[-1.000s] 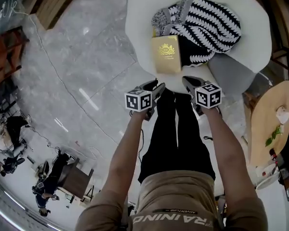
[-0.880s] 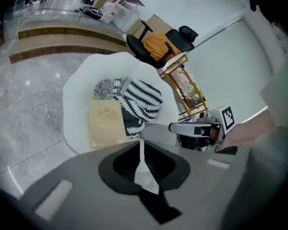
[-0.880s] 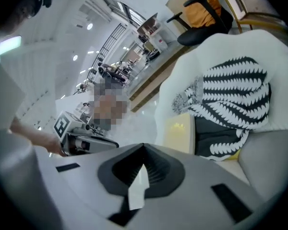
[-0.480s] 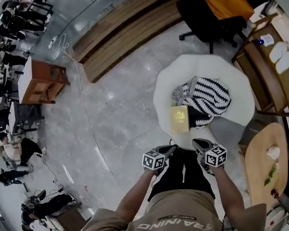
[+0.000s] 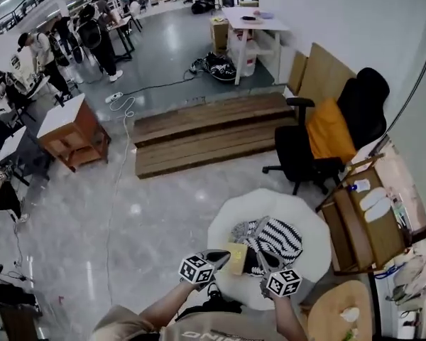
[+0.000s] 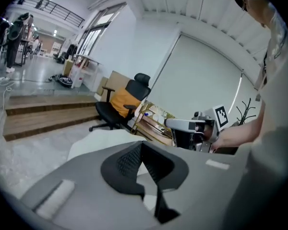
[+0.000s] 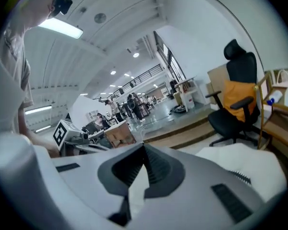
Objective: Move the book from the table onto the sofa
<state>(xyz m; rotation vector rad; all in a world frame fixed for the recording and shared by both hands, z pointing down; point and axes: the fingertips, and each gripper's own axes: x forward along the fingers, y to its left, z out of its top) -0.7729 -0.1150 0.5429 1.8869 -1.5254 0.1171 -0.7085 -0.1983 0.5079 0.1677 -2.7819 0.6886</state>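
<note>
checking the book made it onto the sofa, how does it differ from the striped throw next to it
Colour: the book is plain gold, while the striped throw is black-and-white zigzag.
Shape: the book lies flat as a neat rectangle; the striped throw is crumpled in a heap.
Size: the striped throw covers more of the seat than the book.
Shared: both rest side by side on the white sofa.

A glossy grey floor (image 5: 149,204) meets low wooden steps (image 5: 199,130), a black office chair (image 5: 298,149) near the white wall (image 5: 341,20).
</note>
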